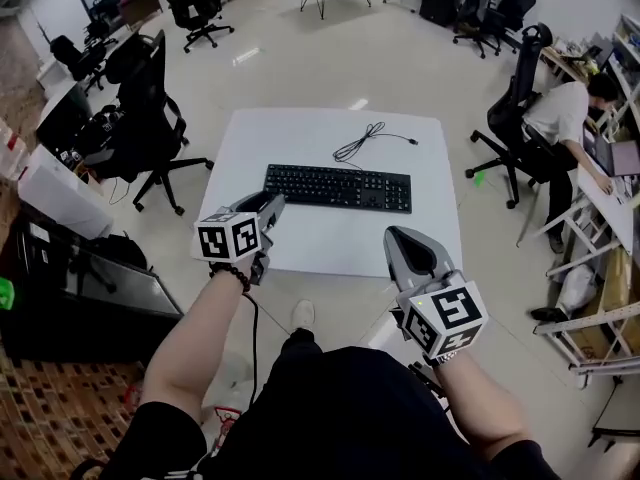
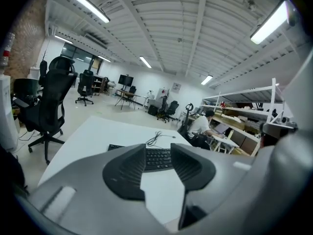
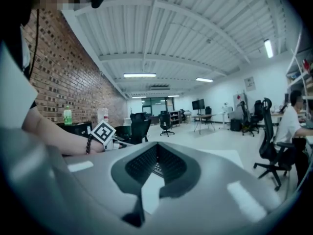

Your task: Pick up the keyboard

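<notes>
A black keyboard [image 1: 338, 187] lies across the middle of the white table [image 1: 300, 133], its black cable [image 1: 365, 140] coiled behind it. My left gripper [image 1: 272, 204] hovers over the table's near left part, just short of the keyboard's left end, and its jaws stand open with nothing between them. In the left gripper view the keyboard [image 2: 157, 159] shows through the gap of the left gripper [image 2: 157, 147]. My right gripper [image 1: 400, 236] is shut and empty over the near right edge. In the right gripper view the right gripper [image 3: 156, 146] has its tips together.
A black office chair [image 1: 150, 108] stands left of the table, beside a dark desk [image 1: 80, 288]. A person [image 1: 565, 118] sits at a desk on the right, with another chair [image 1: 510, 128] close by. More chairs stand on the far floor.
</notes>
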Demonstrator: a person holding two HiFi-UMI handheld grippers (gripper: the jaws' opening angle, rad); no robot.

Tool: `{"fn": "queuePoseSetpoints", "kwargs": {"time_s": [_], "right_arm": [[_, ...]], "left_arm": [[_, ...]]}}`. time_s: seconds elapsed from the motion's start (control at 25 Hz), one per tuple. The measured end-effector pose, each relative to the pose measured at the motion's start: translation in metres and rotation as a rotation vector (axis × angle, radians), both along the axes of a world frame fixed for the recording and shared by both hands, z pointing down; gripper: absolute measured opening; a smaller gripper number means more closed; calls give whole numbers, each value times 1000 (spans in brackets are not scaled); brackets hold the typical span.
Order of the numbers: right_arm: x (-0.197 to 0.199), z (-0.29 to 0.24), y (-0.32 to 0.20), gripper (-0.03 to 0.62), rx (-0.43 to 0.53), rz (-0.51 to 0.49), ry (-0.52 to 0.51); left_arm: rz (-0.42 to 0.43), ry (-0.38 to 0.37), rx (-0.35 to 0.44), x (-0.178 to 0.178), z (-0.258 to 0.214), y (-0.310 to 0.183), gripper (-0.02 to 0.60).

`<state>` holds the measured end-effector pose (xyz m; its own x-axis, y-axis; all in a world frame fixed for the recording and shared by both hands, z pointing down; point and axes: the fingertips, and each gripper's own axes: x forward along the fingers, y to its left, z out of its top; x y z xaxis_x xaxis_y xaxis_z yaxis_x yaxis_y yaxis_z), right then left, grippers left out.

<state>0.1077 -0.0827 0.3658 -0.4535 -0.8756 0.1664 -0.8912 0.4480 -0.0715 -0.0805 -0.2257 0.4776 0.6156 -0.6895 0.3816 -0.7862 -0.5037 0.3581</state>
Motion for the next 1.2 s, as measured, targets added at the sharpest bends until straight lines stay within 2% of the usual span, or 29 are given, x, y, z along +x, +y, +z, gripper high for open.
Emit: {"fn": "queuePoseSetpoints", "kwargs": {"time_s": [0.32,0.6,0.92,1.2], "right_arm": [[-14,27,-86,2,-89,79,-20],[-23,48,-132,2,-159,172,-44],[-22,67,-156,2,-208,233,-44],[-22,80,-162,2,-242,243,-51]], "left_arm": [[-11,-17,-244,-45,95,-110,135],[65,-1,-450,-53,166,-151,135],[128,63,-572,-46,200,-160,133],[114,116,-627,-48,200,-159,100]]}}
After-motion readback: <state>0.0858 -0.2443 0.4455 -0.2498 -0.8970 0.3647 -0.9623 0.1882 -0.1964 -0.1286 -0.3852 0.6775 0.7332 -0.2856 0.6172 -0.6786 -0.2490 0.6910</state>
